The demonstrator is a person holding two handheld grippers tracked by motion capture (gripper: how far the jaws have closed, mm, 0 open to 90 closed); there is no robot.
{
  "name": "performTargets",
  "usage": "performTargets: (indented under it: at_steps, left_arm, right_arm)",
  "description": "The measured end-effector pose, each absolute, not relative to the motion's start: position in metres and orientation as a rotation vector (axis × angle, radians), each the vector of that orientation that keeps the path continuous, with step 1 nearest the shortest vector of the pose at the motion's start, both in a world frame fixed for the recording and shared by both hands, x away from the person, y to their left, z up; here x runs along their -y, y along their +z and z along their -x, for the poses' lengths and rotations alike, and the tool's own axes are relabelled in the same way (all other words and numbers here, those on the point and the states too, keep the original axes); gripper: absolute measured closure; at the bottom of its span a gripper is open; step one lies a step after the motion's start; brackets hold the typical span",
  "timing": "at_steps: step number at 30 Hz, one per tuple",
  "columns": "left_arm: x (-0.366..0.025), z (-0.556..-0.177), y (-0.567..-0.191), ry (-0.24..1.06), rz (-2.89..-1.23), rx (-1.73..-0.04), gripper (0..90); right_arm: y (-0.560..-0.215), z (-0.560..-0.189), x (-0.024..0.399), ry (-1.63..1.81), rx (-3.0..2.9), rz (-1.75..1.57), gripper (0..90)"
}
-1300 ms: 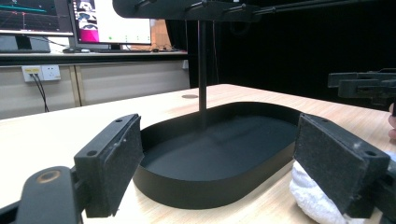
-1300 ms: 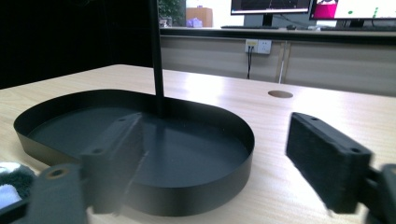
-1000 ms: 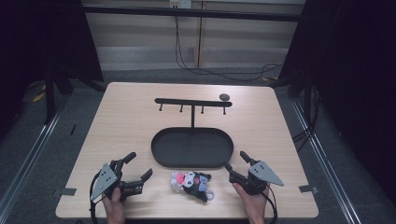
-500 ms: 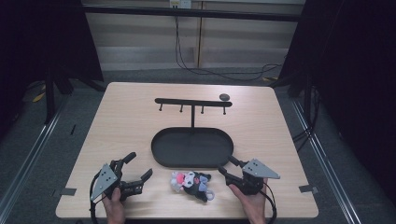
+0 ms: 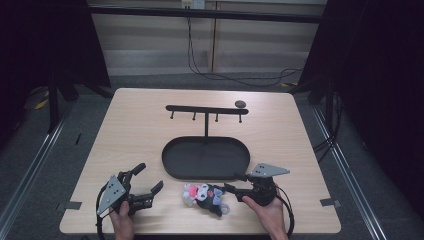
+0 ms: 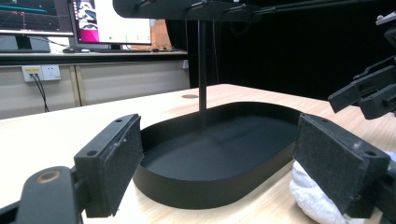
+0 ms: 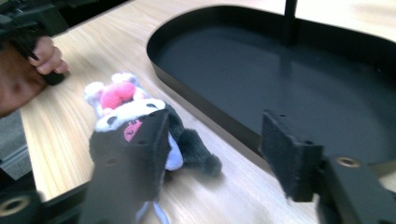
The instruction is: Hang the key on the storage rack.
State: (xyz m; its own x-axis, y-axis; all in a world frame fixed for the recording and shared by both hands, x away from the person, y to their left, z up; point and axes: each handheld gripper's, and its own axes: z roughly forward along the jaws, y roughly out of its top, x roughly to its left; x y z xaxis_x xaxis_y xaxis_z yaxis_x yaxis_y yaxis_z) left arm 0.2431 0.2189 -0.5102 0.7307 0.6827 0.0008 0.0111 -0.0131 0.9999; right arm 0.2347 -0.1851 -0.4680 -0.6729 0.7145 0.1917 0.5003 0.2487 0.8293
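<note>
A pale wooden table [image 5: 125, 125] stands in a dark-curtained room, monitors glowing beyond it in the left gripper view. The right gripper [image 5: 231, 186] has its jaws part open after just widening, with nothing pinched between them; its near pad [image 7: 140, 154] hangs over the plush toy [image 5: 204, 196], which lies at the table's near edge just outside the black oval tray [image 5: 172, 167]. The left gripper [image 5: 150, 181] rests wide open and empty near the near-left corner. Beyond them, the tray's post carries a hook rail [image 5: 206, 109]. A likely risk: closing from this offset could catch only fur, so the toy might slip or be nudged off the near edge.
</note>
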Motion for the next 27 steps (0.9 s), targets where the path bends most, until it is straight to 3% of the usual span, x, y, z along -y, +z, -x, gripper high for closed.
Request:
performTargets:
  at_steps: [7,9,10,11,14,23,27]
  left_arm:
    - [-0.219,-0.243,-0.51,0.586,-1.506,-0.593,15.3]
    - [-0.219,-0.243,-0.51,0.585,-1.506,-0.593,15.3]
    - [-0.219,-0.243,-0.51,0.586,-1.507,-0.594,15.3]
    - [-0.219,-0.243,-0.51,0.586,-1.507,-0.594,15.3]
    - [-0.219,-0.243,-0.51,0.586,-1.506,-0.594,15.3]
    - [-0.219,-0.243,-0.51,0.586,-1.506,-0.59,15.3]
    - [-0.219,-0.243,-0.51,0.586,-1.507,-0.59,15.3]
  right_arm:
    - [-0.463,-0.241,0.18,1.308,-2.432,-1.16,32.2]
    - [-0.463,-0.242,0.179,1.298,-2.469,-1.141,36.9]
    - [-0.463,-0.243,0.177,1.295,-2.528,-1.111,49.3]
    - [-0.463,-0.243,0.177,1.295,-2.528,-1.111,49.3]
    - [-0.468,-0.245,0.171,1.236,-2.656,-1.098,60.5]
    - [-0.47,-0.248,0.164,1.088,-2.843,-1.106,63.9]
    - [-0.468,-0.251,0.16,0.966,-2.923,-1.112,61.0]
